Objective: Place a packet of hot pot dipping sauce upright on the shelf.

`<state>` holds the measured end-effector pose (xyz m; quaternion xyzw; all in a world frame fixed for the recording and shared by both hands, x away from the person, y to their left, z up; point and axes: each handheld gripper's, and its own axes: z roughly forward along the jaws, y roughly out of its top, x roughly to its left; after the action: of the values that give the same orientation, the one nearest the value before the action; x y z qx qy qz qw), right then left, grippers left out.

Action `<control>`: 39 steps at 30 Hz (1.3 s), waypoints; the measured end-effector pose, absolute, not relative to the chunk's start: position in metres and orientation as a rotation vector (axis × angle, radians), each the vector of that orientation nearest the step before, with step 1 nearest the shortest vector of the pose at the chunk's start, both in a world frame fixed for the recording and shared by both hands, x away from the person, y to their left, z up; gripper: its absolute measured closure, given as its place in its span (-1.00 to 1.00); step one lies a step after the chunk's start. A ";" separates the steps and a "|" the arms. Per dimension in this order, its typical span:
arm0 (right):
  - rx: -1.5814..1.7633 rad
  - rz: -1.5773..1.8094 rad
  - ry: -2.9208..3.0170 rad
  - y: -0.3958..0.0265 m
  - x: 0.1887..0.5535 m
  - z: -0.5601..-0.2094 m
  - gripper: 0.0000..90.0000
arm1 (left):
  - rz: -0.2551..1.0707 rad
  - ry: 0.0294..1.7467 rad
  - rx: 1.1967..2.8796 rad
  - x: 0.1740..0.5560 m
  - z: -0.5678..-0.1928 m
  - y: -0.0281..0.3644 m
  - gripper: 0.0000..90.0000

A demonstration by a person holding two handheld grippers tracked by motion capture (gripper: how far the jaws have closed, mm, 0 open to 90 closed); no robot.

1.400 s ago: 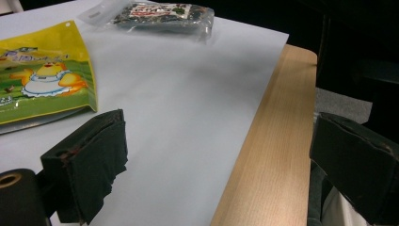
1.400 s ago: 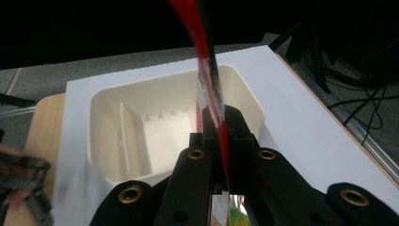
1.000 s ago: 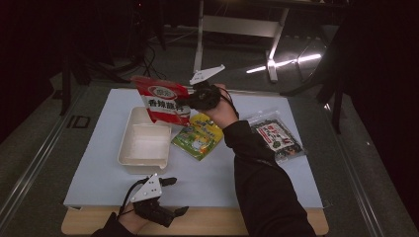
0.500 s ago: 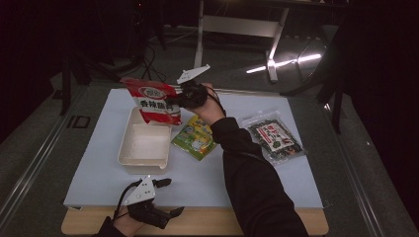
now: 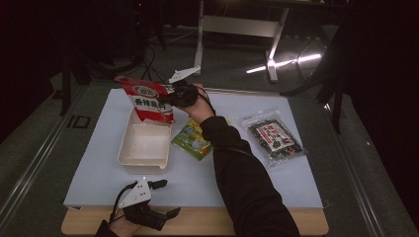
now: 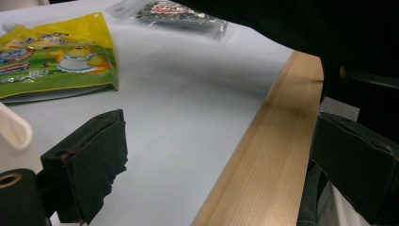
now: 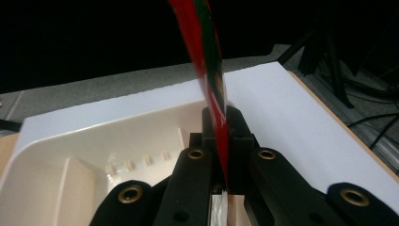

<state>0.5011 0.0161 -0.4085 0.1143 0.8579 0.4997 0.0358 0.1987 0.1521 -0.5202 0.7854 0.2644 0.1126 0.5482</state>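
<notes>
Red snack bag (image 5: pixel 148 101) clamped in right hand-held gripper (image 5: pixel 174 95), held above far end of cream tray (image 5: pixel 143 159). Left hand-held gripper (image 5: pixel 165 197) gaped empty at tabletop (image 5: pixel 296 182) near edge.

Red snack bag (image 7: pixel 203 56) top cut off by frame edge; green pouch (image 5: pixel 193 140) partly under sleeve.

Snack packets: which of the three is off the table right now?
The red packet. The right hand-held gripper is shut on its edge, holding it above the white tray. The green packet and the dark seaweed packet lie flat on the table.
</notes>
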 end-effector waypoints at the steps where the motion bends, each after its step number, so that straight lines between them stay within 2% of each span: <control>1: 0.351 1.535 2.635 0.016 0.501 -0.409 1.00 | 0.267 0.626 1.861 0.199 -0.520 0.152 -0.88; 9: 0.377 1.542 2.646 0.026 0.504 -0.427 1.00 | 0.273 0.631 1.864 0.197 -0.521 0.153 -0.88; 25: 0.468 1.596 2.639 0.026 0.507 -0.442 1.00 | 0.262 0.630 1.873 0.198 -0.523 0.151 -0.88; 29: 0.455 1.504 2.684 0.030 0.505 -0.453 0.99 | 0.262 0.627 1.874 0.198 -0.522 0.151 -0.88; 39: 0.469 1.495 2.659 0.015 0.501 -0.440 0.71 | 0.259 0.612 1.882 0.200 -0.522 0.147 -0.88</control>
<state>0.5012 0.0149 -0.4396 0.1519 0.8611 0.4844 0.0276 0.2000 0.1468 -0.5225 0.7924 0.2579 0.1089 0.5420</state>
